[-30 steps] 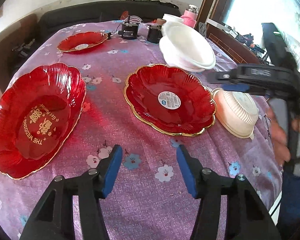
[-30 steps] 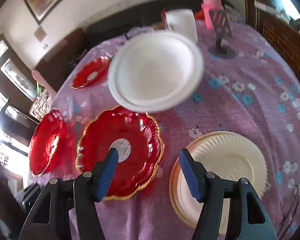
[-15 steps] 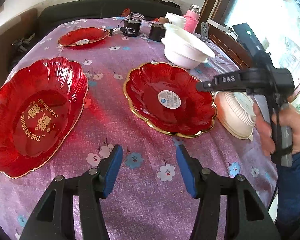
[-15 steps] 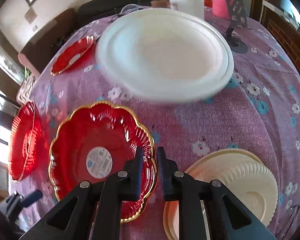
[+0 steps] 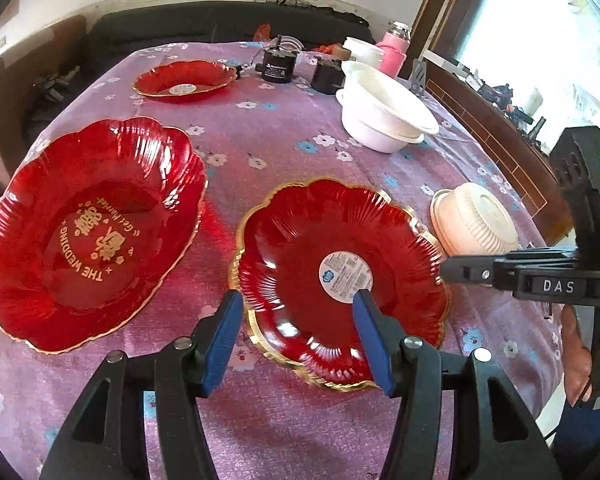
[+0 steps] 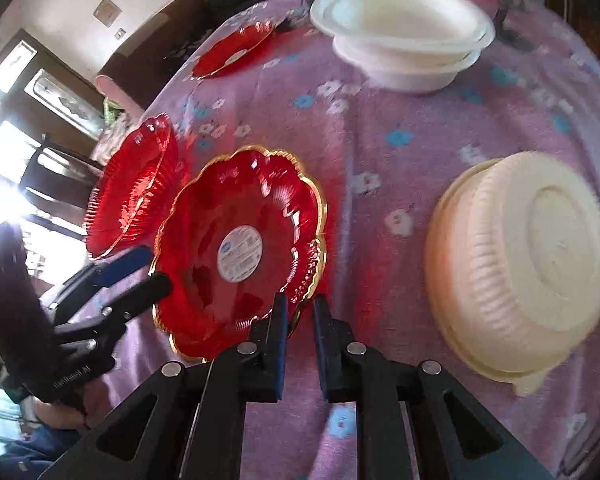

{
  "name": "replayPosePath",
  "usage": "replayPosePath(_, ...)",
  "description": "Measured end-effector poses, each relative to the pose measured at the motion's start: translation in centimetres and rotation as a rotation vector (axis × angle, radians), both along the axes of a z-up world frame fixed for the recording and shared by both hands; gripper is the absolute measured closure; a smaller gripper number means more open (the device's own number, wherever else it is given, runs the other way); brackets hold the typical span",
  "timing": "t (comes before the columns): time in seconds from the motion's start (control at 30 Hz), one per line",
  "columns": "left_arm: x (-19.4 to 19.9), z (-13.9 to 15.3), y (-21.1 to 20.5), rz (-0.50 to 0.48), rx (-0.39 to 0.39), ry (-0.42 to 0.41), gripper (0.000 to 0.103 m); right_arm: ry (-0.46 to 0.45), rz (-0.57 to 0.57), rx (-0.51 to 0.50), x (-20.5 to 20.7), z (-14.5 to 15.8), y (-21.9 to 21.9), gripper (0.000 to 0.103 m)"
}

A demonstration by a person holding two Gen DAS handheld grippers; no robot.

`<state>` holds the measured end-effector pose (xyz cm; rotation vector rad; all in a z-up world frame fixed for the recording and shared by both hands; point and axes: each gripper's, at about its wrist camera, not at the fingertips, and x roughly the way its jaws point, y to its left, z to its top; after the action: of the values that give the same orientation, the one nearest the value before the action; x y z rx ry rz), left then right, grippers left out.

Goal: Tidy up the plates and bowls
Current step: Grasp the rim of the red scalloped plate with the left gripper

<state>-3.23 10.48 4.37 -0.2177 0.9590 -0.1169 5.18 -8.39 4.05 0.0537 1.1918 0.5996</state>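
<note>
A red gold-rimmed plate with a round sticker [image 5: 300,248] [image 6: 236,200] lies mid-table. My right gripper [image 6: 300,304] [image 5: 444,270] pinches its right rim; the narrow jaws are opening slightly with the rim still between them. My left gripper [image 5: 298,340] [image 6: 140,276] is open, its blue pads straddling the plate's near-left rim without pressing. A larger red plate with gold lettering [image 5: 92,232] [image 6: 136,184] lies to the left. A small red plate [image 5: 184,80] sits far back. Two white bowls [image 5: 384,120] [image 6: 404,28] are stacked. A cream bowl [image 5: 476,220] [image 6: 532,264] lies upside down.
A purple flowered cloth [image 5: 280,152] covers the round table. Black devices [image 5: 278,66], a pink bottle [image 5: 394,50] and a white cup stand at the far edge. A wooden sill runs along the right. A person's hand [image 5: 576,360] holds the right gripper's handle.
The white bowl has dropped onto the other white bowl. My right gripper closed, came down and took the sticker plate's rim. That plate has shifted toward my left fingers.
</note>
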Motion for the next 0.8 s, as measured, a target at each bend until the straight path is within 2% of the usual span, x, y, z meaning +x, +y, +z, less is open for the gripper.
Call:
replayPosePath(0.17,-0.2,-0.6,0.4,0.023,0.000,0.006,0.047,-0.056,-0.055,-0.016,0.1,0.3,-0.2,0.089)
replayPosePath(0.57,1.1,-2.4,0.0,0.058,0.035,0.003,0.048,-0.045,-0.113,0.054,0.3,-2.0,0.7,0.088)
replayPosePath(0.7,1.4,-2.9,-0.8,0.069,0.102,-0.010,0.062,-0.080,-0.122,0.059,-0.6,-2.4,0.9,0.090)
replayPosePath(0.8,1.3,-2.9,-1.1,0.077,0.132,-0.023,0.062,-0.132,-0.128,0.035,-1.5,-2.3,1.3,0.090)
